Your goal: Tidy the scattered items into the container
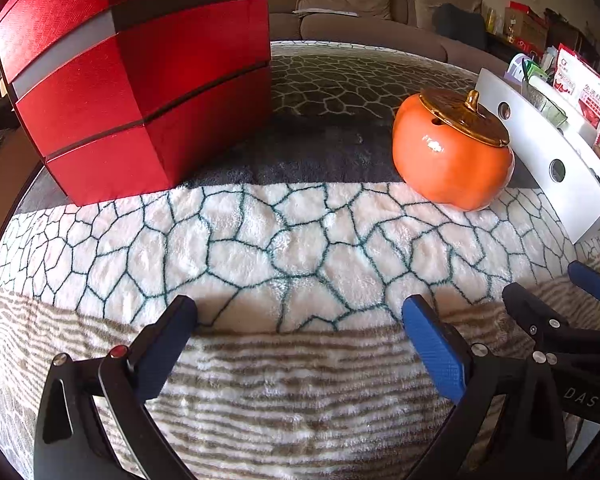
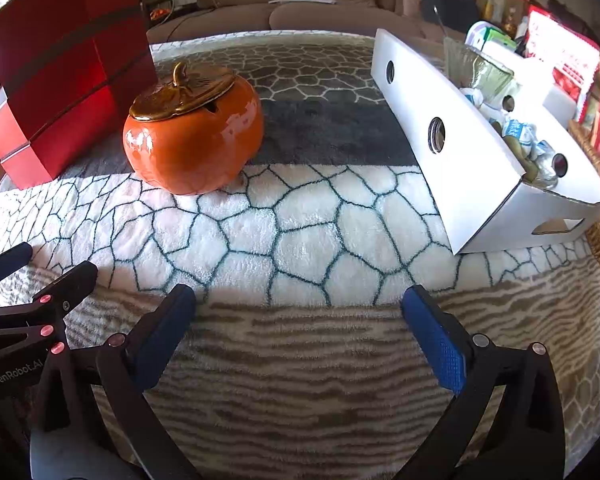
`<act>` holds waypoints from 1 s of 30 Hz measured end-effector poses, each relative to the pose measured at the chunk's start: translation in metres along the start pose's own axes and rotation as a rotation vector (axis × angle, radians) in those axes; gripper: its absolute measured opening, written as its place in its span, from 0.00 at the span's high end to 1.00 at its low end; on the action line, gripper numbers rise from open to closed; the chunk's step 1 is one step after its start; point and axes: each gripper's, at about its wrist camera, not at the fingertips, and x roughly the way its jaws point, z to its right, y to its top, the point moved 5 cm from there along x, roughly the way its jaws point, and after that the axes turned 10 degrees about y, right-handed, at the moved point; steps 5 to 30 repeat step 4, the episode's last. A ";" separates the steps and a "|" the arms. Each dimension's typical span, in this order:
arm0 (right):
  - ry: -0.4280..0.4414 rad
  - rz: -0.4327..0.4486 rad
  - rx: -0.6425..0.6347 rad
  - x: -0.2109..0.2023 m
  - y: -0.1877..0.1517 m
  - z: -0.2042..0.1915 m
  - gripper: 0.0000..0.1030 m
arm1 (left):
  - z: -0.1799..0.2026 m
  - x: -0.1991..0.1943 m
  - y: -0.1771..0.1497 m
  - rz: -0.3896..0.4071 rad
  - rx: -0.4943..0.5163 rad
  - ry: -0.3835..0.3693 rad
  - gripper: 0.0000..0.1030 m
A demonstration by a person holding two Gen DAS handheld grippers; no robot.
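Jaws spread, both grippers empty; only right wrist shows white box (image 2: 468, 152) contents.

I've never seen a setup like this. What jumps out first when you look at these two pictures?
The glossy orange pumpkin-shaped jar with its brown lid stands out, sitting on the fluffy patterned blanket. To its left rises a tall stack of red boxes, and to its right sits a long white cardboard box holding small items. In the foreground, both the left hand-held gripper and the right hand-held gripper hang open and empty over the blanket.
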 end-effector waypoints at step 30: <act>0.000 0.000 0.000 0.000 0.000 0.000 0.00 | 0.000 0.000 0.000 0.000 0.000 0.000 0.00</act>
